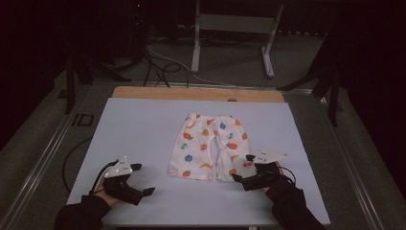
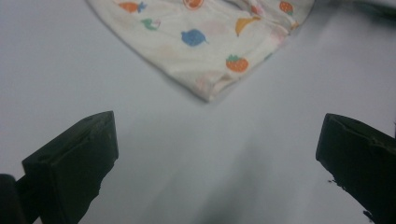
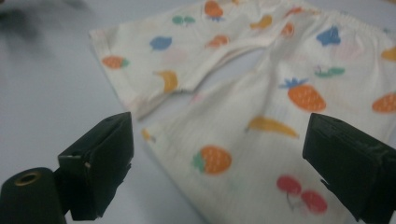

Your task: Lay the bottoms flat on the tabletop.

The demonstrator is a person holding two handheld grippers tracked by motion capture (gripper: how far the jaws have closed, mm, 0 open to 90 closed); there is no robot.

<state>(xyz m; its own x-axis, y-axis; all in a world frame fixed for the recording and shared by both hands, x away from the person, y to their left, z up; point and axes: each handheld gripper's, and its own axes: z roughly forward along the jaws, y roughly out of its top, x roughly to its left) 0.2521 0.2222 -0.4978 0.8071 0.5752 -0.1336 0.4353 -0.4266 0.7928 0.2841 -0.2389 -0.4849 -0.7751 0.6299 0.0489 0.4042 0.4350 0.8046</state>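
Shorts, cream cotton with fruit print (image 1: 209,146), lie flat and unfolded mid-table on white tabletop sheet (image 1: 143,124), waistband far, leg hems toward you. No fold made yet; all work left. Your right gripper (image 1: 242,168) sits released, jaws straddling near right hem. Your left gripper (image 1: 143,178) is released, just short of left hem corner.

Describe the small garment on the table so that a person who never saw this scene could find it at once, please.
Start from the white mat that covers the table; near its middle a pair of child's shorts lies flat, waistband away from the person. It is cream with small printed fruits in orange, blue and red. The open right gripper is at one leg hem, the open left gripper apart on bare mat.
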